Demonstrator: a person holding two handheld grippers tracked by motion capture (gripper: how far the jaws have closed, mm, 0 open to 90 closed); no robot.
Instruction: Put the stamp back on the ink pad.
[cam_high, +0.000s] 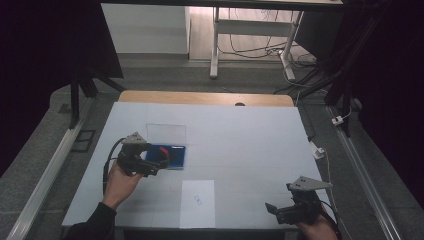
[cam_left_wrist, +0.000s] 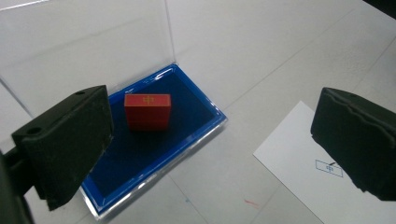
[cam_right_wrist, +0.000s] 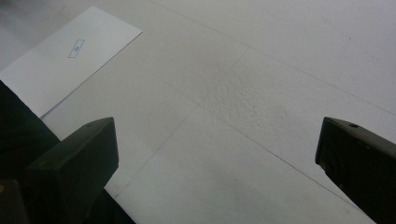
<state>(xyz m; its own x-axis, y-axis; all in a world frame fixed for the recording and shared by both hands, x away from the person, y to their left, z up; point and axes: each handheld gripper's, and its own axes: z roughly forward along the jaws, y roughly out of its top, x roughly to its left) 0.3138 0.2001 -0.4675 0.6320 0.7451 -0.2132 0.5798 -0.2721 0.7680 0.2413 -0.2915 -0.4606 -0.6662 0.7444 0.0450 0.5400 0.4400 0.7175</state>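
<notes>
A small red box (cam_left_wrist: 147, 111) with a gold mark on top lies in the blue-lined tray (cam_left_wrist: 187, 126) of a clear case, whose lid (cam_left_wrist: 88, 51) stands upright behind it. My left gripper (cam_left_wrist: 212, 135) is open, its jaws wide apart with nothing between them, a little back from the box. In the high view the left gripper (cam_high: 152, 162) sits just left of the red box (cam_high: 161, 151) and blue tray (cam_high: 177, 156). My right gripper (cam_high: 274, 210) stands open over bare table at the near right, jaws (cam_right_wrist: 217, 154) apart and holding nothing.
A white paper sheet (cam_high: 198, 202) with a small printed mark lies near the front edge, between the two grippers; the same sheet (cam_left_wrist: 303, 172) lies right of the tray. The table (cam_high: 240, 145) is covered in white, with a wooden strip (cam_high: 205, 97) at its far edge.
</notes>
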